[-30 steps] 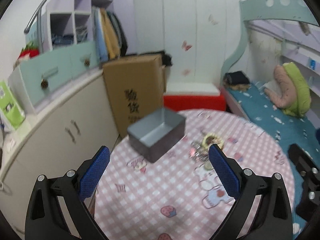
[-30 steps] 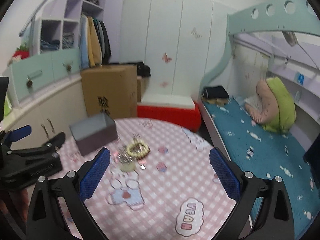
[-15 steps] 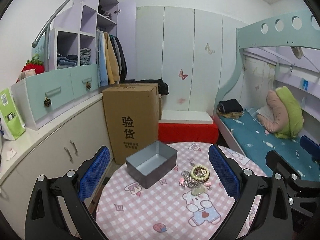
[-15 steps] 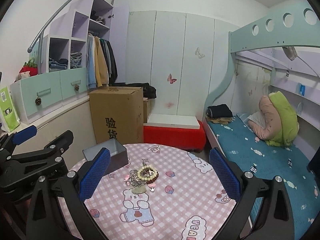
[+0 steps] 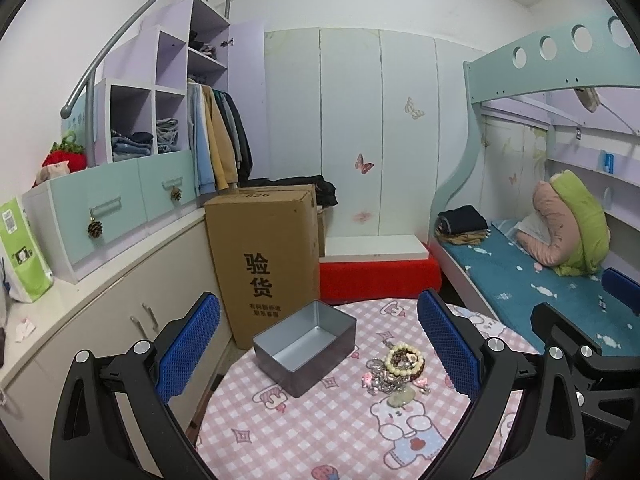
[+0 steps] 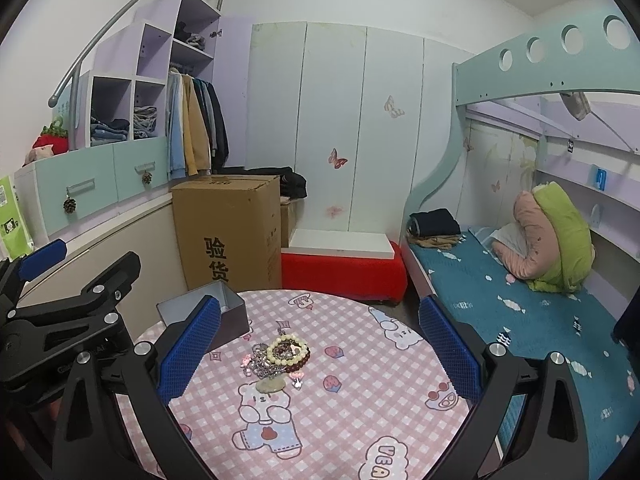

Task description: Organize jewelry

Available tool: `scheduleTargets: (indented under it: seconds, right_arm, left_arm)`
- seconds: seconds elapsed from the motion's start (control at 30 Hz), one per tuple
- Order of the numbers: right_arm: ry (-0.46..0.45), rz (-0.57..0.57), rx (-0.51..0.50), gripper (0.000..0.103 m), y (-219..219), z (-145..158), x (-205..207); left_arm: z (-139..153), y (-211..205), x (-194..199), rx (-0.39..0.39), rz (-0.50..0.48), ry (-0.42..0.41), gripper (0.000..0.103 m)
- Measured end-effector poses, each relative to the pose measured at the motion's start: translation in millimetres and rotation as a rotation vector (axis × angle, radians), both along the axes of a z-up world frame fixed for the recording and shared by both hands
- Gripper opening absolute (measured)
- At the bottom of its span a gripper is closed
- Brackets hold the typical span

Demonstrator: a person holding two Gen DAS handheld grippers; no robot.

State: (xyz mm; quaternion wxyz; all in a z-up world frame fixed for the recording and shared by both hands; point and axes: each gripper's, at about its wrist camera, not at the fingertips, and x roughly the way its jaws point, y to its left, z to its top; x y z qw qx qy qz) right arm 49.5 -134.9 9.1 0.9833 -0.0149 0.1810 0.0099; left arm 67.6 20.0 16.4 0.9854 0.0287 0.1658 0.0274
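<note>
A small pile of jewelry (image 5: 396, 370) (image 6: 278, 358), with a cream bead bracelet on top of chains and a pale stone pendant, lies on the round table with a pink checked cloth (image 5: 320, 432) (image 6: 360, 392). An open grey metal box (image 5: 306, 346) (image 6: 206, 310) stands empty just left of the pile. My left gripper (image 5: 318, 346) hangs open above the near side of the table, holding nothing. My right gripper (image 6: 318, 346) is also open and empty, above and short of the pile. Each gripper shows at the edge of the other's view.
A tall cardboard box (image 5: 266, 256) stands on the floor behind the table. A red platform (image 5: 378, 276) sits beside it, low cabinets (image 5: 120, 320) run along the left wall, and a bunk bed (image 5: 540, 280) fills the right side.
Both wrist views have risen and pulled back from the table, so the box and jewelry sit lower and smaller in view. Both grippers stayed open and empty.
</note>
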Motion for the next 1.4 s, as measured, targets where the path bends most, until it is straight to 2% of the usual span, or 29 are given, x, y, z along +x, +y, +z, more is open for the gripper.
scheduleTargets:
  seconds: [0.67, 0.87, 1.4]
  right_arm:
    - [0.013, -0.006, 0.013, 0.097, -1.7, -5.2, 5.9]
    - [0.007, -0.007, 0.012, 0.097, -2.3, -5.6, 6.1]
    - [0.015, -0.012, 0.017, 0.097, -2.3, -6.0, 5.5]
  left_arm:
    - [-5.7, -2.7, 7.6, -0.001, -0.012, 0.01, 0.096]
    - [-5.7, -1.6, 8.2, -0.029, -0.021, 0.022, 0.096]
    - [-5.8, -4.6, 6.6, -0.014, -0.017, 0.019, 0.096]
